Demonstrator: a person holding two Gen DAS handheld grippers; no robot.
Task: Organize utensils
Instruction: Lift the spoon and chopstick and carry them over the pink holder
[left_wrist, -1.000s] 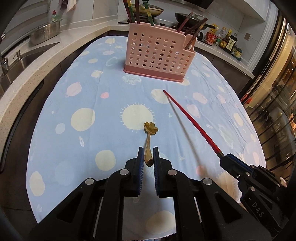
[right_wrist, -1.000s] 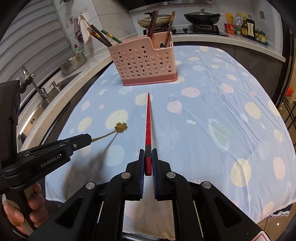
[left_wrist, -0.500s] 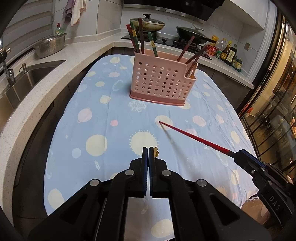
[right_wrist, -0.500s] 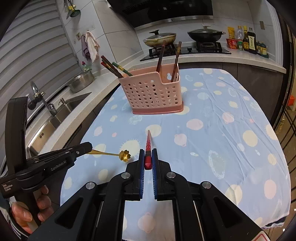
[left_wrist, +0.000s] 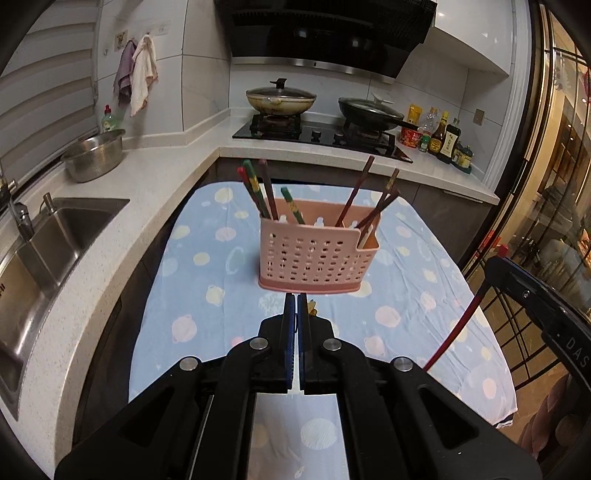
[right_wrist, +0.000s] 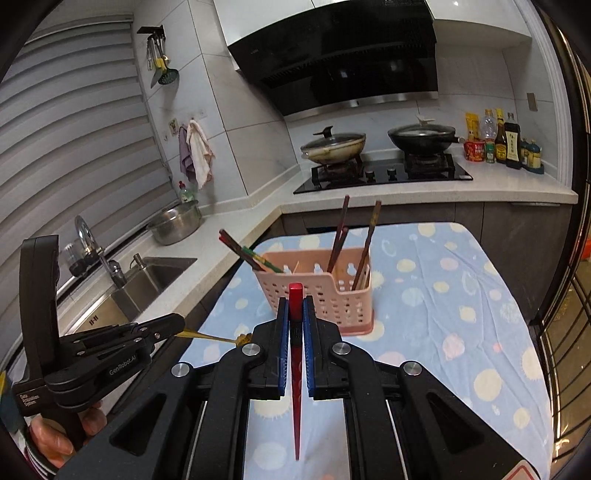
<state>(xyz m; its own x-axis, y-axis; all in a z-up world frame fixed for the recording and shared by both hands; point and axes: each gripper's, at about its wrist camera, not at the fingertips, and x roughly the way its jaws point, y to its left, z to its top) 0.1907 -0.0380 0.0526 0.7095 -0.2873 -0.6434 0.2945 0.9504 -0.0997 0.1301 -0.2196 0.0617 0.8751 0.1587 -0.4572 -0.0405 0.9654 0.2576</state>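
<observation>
One pink utensil basket (left_wrist: 314, 254) – seven chopsticks standing in it. One red chopstick (right_wrist: 295, 369), one gold spoon (right_wrist: 214, 336), two grippers, two pans, one steel bowl (left_wrist: 94, 155).

The pink caddy (left_wrist: 318, 254) is approached over bare tablecloth (left_wrist: 207, 280) on every side. Its left compartment is crowded by leaning chopsticks (left_wrist: 258, 192), its right by more chopsticks (left_wrist: 373, 201); the middle is left largely unobstructed from above.

Two lidded pans (left_wrist: 280, 101) on the stove — steel bowl (left_wrist: 94, 155) beside the sink (left_wrist: 55, 236).
</observation>
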